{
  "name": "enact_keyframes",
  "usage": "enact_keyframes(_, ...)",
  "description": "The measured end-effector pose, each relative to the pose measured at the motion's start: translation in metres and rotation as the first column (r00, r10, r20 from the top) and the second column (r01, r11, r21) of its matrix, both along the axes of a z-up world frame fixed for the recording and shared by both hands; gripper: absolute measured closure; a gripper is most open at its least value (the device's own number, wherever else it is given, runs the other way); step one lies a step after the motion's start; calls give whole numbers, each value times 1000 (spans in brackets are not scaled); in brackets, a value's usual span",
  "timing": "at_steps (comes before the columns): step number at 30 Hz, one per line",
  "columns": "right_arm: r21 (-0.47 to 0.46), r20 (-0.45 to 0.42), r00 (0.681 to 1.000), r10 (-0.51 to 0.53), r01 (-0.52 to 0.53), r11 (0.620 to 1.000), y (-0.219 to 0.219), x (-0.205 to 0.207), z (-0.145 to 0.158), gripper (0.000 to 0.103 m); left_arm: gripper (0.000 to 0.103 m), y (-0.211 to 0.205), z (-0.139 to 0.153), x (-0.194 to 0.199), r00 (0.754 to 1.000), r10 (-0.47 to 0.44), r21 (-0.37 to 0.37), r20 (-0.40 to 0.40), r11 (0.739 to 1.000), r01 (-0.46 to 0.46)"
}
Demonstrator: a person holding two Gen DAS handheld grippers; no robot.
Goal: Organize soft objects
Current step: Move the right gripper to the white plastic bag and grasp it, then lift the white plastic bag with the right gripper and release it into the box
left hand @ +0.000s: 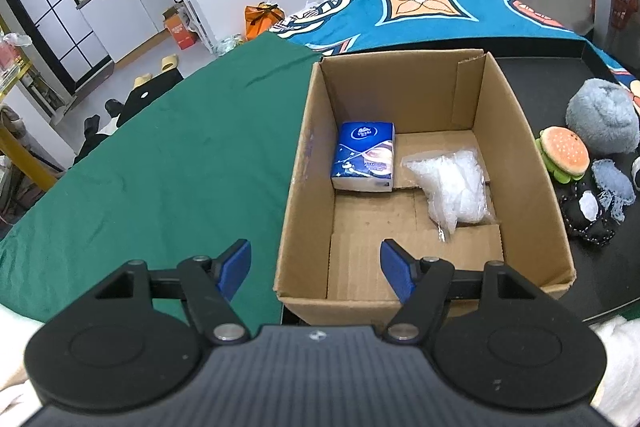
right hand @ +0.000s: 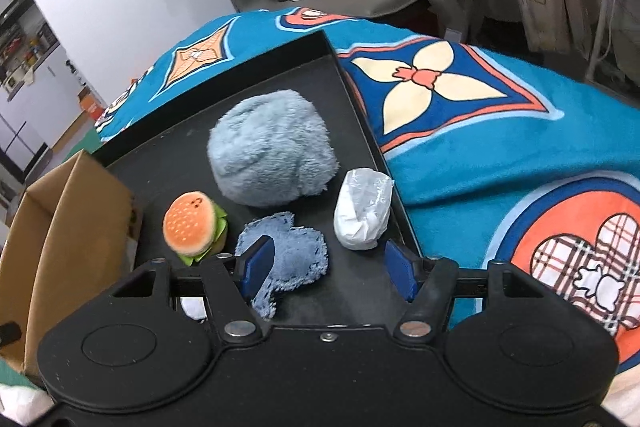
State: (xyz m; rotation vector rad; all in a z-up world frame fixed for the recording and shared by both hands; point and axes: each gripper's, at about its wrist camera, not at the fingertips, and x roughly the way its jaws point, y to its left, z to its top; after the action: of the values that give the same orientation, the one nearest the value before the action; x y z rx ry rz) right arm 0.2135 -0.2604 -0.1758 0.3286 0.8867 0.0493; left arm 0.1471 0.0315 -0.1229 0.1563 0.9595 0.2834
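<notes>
Left gripper (left hand: 316, 267): blue pads spread wide, nothing between them, poised above the near wall of an open brown cardboard box (left hand: 516, 115). Inside the box: a blue tissue pack (left hand: 364, 157) beside a crumpled clear plastic bag (left hand: 452, 187). Right gripper (right hand: 328, 269): spread apart too, empty, over a black tray (right hand: 168, 143). On the tray: a fluffy grey-blue plush ball (right hand: 272, 147), a small plush hamburger (right hand: 192, 223), a flat blue fabric piece (right hand: 296, 259) partly behind the left pad, and a white bagged bundle (right hand: 362, 215).
</notes>
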Motion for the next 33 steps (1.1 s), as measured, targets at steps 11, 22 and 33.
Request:
enact_keyframes(11, 26, 31, 999, -29, 28, 999, -5, 10, -4, 45, 33, -3, -3, 6, 1000, 6, 19, -31, 1000, -6)
enact_keyframes(22, 15, 24, 1000, -10, 10, 1000, -5, 9, -3, 73, 33, -4, -3, 6, 1000, 8, 21, -25, 1000, -7)
enact_keyframes(33, -30, 72, 996, 56, -54, 998, 6, -7, 20, 73, 33, 5, 4, -1, 999, 27, -33, 20, 999, -27)
